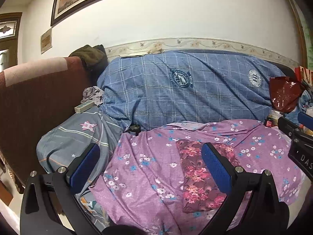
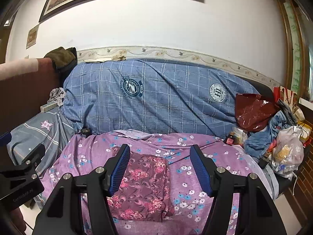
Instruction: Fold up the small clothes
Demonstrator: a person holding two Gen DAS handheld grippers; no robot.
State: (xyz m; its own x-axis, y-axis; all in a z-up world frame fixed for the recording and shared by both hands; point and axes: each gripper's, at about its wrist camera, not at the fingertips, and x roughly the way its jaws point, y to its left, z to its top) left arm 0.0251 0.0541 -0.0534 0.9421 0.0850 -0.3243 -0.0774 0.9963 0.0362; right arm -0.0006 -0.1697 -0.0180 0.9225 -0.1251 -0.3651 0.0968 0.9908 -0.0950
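Observation:
A small maroon garment with pink flowers [image 1: 199, 176] [image 2: 142, 188] lies folded into a flat rectangle on the purple floral sheet [image 1: 148, 166] [image 2: 195, 176]. My left gripper [image 1: 150, 152] hovers above the sheet with its blue pads wide apart and nothing between them; the garment lies below, towards its right finger. My right gripper [image 2: 159, 154] is also open and empty, raised over the garment's far half. The right gripper's body [image 1: 299, 137] shows at the right edge of the left wrist view, and the left gripper's body [image 2: 21, 176] at the left edge of the right wrist view.
A blue plaid quilt [image 1: 185, 90] [image 2: 156, 98] is heaped behind the sheet against the wall. A grey pillow [image 1: 78, 137] lies left, beside a brown headboard [image 1: 39, 98]. A red plastic bag [image 2: 252, 111], blue clothing [image 2: 273, 127] and a filled clear bag [image 2: 287, 152] crowd the right end.

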